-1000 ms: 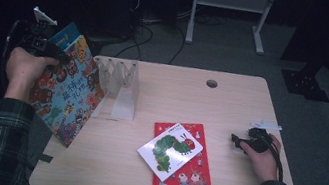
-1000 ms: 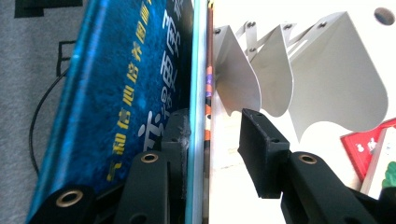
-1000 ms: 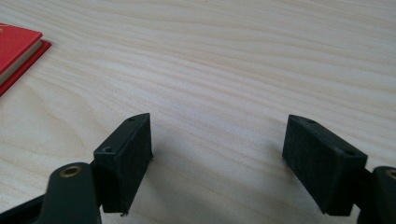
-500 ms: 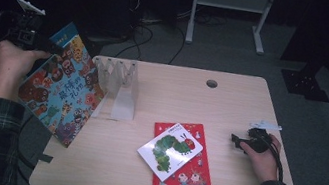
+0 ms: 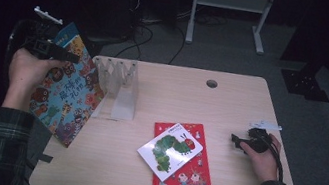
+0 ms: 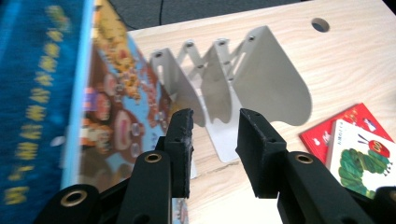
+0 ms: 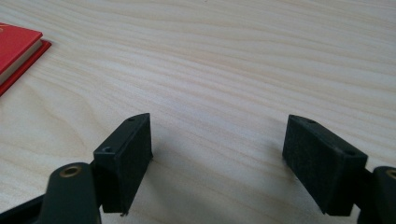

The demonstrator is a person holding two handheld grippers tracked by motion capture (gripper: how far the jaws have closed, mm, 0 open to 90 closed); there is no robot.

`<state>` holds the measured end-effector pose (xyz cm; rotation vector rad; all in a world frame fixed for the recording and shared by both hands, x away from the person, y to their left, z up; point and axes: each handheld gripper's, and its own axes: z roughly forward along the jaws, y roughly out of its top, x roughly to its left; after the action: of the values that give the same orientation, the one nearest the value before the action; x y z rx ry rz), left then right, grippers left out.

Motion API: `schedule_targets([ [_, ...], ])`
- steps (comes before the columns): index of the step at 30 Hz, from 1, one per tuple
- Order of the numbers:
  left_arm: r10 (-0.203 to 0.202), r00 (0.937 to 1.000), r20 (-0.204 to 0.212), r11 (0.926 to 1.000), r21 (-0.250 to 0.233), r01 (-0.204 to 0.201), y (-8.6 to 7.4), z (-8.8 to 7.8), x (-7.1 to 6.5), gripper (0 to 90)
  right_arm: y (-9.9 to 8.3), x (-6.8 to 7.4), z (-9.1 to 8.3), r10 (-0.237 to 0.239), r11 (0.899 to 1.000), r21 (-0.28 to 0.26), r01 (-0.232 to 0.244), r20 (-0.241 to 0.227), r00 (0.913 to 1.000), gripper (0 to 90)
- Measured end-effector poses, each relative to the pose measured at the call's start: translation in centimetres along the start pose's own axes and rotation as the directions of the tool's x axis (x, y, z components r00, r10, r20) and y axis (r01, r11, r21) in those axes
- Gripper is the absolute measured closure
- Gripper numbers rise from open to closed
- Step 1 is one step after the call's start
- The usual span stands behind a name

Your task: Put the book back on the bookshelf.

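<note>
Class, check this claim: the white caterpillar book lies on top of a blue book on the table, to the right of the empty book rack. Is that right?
One detail is wrong. The caterpillar book lies on a red book, not a blue one, as the high view shows. It does lie on the table, right of the empty book rack.

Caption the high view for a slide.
Left gripper at the colourful picture book beside the rack; right gripper rests open on the table.

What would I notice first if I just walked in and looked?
Probably the big colourful picture book leaning over the table's left edge, beside the white book rack. Next, the caterpillar book lying on a red book in the middle of the table.
</note>
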<state>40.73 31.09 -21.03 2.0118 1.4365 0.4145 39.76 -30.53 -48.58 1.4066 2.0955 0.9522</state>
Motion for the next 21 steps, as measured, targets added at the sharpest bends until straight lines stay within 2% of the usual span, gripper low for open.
schedule_targets([
  [5,0.032,0.9991,0.028,0.9995,0.007,-0.032,-0.6,1.0,-1.5,66.5,0.0,0.0,0.0,0.000,1.000,0.000,0.000,0.000,1.0000,22.6],
  [10,0.058,0.9966,0.059,0.9979,0.025,-0.060,-1.2,2.3,-2.8,74.2,0.0,0.0,0.0,0.001,1.000,0.000,-0.001,0.001,1.0000,22.4],
  [18,0.075,0.9943,0.076,0.9965,0.032,-0.077,-2.3,4.1,-4.5,74.1,0.0,0.0,0.0,0.001,1.000,0.000,-0.001,0.001,1.0000,22.0],
  [19,0.087,0.9917,0.095,0.9951,0.039,-0.091,-2.7,4.7,-5.0,73.9,0.0,0.0,0.0,0.001,1.000,0.001,-0.001,0.001,1.0000,21.9],
  [21,0.095,0.9902,0.102,0.9940,0.045,-0.100,-2.9,5.0,-5.3,72.7,0.0,0.0,0.0,0.001,1.000,0.001,-0.001,0.001,1.0000,21.9],
])
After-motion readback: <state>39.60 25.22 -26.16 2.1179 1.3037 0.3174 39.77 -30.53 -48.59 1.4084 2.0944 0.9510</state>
